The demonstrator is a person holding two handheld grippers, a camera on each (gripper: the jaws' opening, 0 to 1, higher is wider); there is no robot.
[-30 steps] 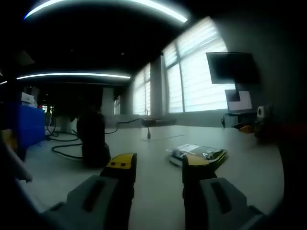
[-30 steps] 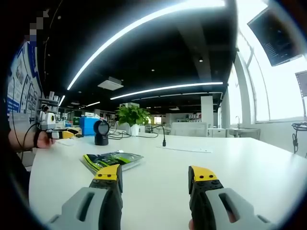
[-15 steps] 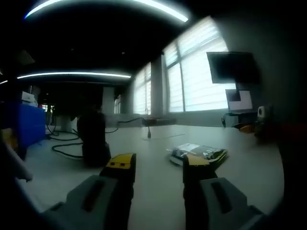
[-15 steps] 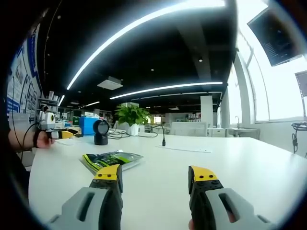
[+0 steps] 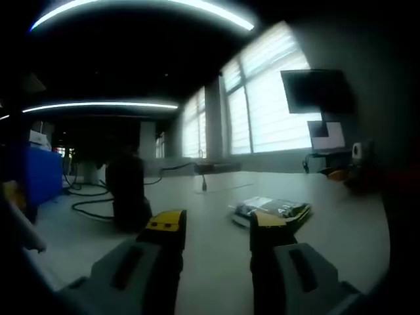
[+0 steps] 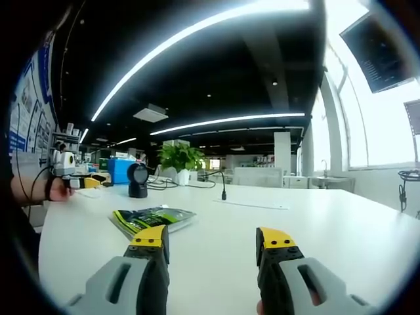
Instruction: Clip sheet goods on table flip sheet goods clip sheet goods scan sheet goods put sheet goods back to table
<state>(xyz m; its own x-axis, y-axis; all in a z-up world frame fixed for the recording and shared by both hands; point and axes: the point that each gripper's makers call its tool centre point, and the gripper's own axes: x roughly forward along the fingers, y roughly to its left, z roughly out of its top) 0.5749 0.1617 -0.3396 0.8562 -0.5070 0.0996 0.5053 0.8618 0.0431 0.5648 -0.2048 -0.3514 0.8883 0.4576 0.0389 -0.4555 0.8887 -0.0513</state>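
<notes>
A flat green and black packet of sheet goods (image 6: 154, 218) lies on the white table (image 6: 315, 216), a little ahead and left of my right gripper (image 6: 214, 239), which stands open and empty above the table. In the left gripper view the same packet (image 5: 272, 210) lies just beyond the right jaw of my left gripper (image 5: 217, 223), also open with nothing between its fingers. A black barcode scanner on a stand (image 6: 138, 180) rises behind the packet; it appears dark at the left (image 5: 127, 191) in the left gripper view.
Black cables (image 5: 88, 203) trail over the table by the scanner. A potted plant (image 6: 180, 161) and a blue box (image 6: 121, 172) stand at the far side. A person's hand holding the other gripper (image 6: 62, 187) shows at the left. A monitor (image 5: 317, 92) hangs by the windows.
</notes>
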